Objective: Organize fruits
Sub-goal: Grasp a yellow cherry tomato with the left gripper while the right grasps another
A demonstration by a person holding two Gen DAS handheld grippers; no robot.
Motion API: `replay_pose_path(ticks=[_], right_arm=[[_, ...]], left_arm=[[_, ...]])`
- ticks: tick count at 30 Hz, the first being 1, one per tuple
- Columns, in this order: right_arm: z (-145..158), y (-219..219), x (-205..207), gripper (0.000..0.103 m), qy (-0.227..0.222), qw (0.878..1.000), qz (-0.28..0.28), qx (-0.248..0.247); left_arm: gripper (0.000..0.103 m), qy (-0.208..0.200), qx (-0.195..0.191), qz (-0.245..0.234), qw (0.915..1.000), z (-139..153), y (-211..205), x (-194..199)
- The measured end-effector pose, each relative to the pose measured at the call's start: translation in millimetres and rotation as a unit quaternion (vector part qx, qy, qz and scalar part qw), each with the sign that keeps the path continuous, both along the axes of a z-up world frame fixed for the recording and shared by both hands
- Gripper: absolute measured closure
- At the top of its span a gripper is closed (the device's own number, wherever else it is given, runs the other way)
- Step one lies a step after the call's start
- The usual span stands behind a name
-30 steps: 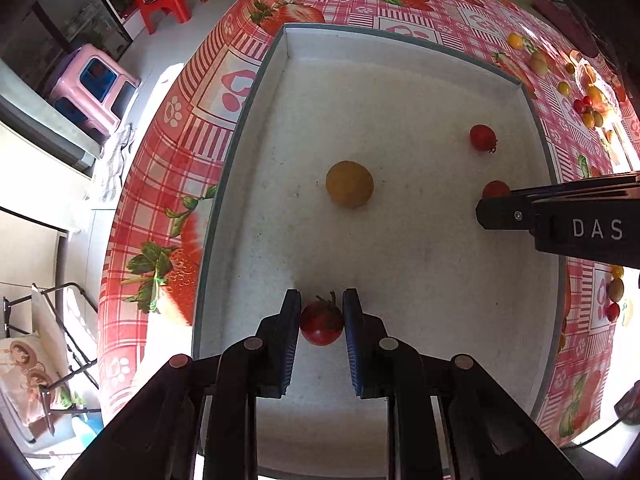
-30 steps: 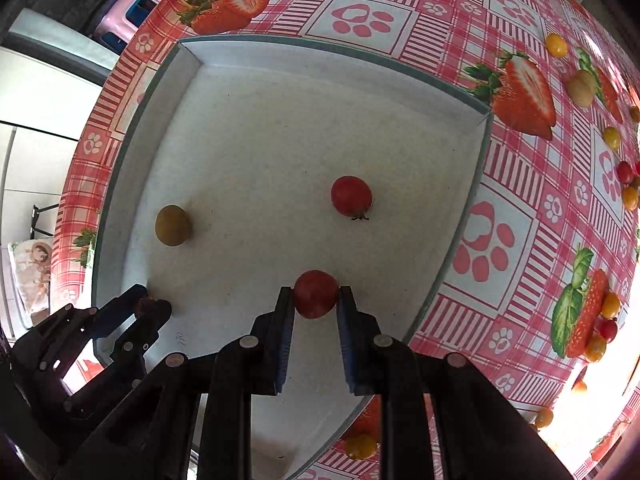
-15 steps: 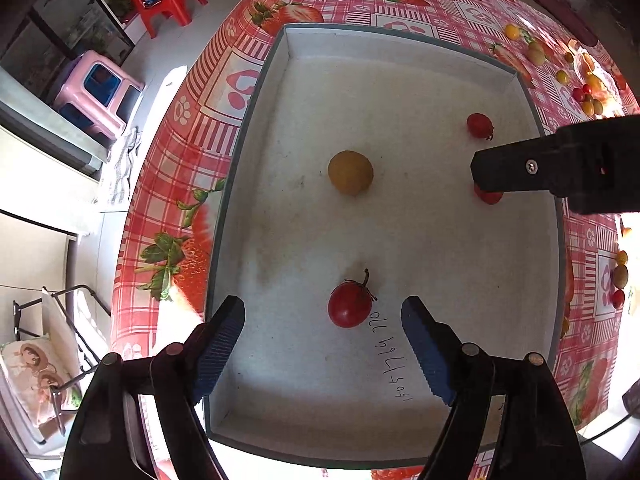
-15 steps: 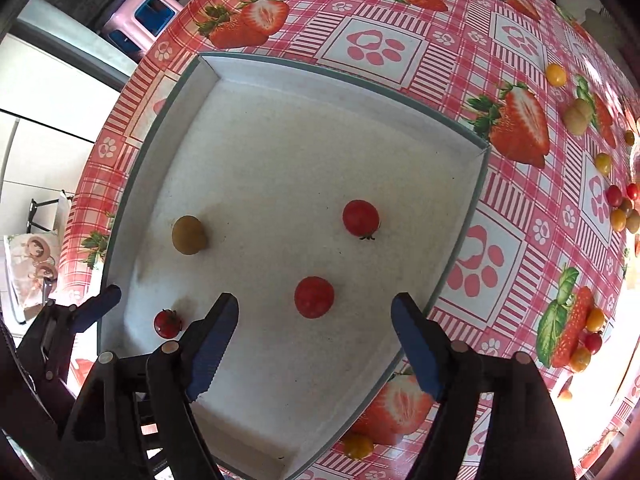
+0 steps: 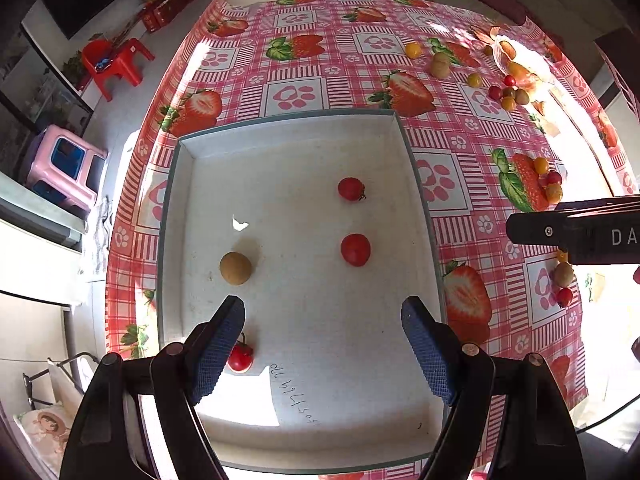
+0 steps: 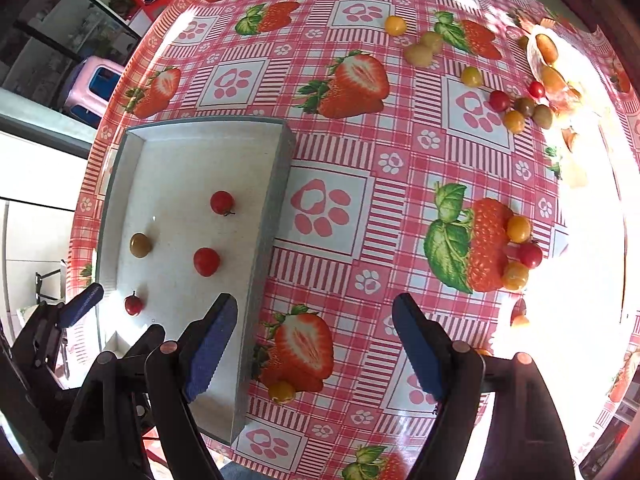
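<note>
Landmark: white tray [image 5: 416, 168] with grey-green rim, on strawberry-print tablecloth [image 5: 304, 60].

Left wrist view, left to right:
- Left gripper [image 5: 323, 354] over tray's near end, jaws spread wide, nothing between them. Blue pads [image 5: 218, 350] bare.
- Small red tomato with stem [image 5: 240, 356] on tray floor at near-left, just beside left pad, partly hidden behind it; contact with pad not discernible.
- Brown-yellow round fruit [image 5: 235, 267] on tray floor, left of centre, just beyond left fingertip.
- Two red tomatoes right of tray centre: nearer one [image 5: 355, 249], farther one [image 5: 351, 189]. Apart from each other, well ahead of the open jaws.
- Handwritten marks on tray floor between the fingers, illegible.
- Right of tray, on cloth: loose red, yellow and brownish fruits, one cluster [image 5: 547, 178] beside a printed strawberry, another [image 5: 506, 94] farther off.
- Black body of other gripper enters at right edge.

Right wrist view, left to right:
- Tray [image 6: 268, 216] at left, same four fruits inside.
- Right gripper [image 6: 314, 344] outside tray's right wall, over bare cloth, jaws spread wide, empty. Left pad overlaps tray rim in the picture.
- Yellow fruit [image 6: 281, 391] on cloth just right of tray's near corner, below and between the fingers.
- Red and yellow cluster [image 6: 520, 254] well right of tray, beyond right finger.
</note>
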State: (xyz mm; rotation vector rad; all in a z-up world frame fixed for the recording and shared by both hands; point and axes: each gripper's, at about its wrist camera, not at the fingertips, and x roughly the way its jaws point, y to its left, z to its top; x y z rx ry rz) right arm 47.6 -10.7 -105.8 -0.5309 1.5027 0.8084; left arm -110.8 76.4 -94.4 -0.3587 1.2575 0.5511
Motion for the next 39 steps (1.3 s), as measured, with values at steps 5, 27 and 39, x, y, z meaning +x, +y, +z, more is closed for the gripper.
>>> replay_pose_path(ticks=[5, 27, 39], right_arm=[[-14, -55, 30, 0.02, 0.001, 0.998, -0.064, -0.029], [-43, -133, 91, 0.05, -0.006, 0.988, -0.149, -0.032], [-58, -123, 94, 0.081, -0.02, 0.989, -0.145, -0.018]], left_arm=[[0.021, -0.016, -0.009, -0.049, 0.9986, 9, -23, 35], [0.021, 0.002, -0.036, -0.162, 0.9861, -44, -71, 181], [0.021, -0.009, -0.054, -0.203, 0.9776, -63, -82, 229]])
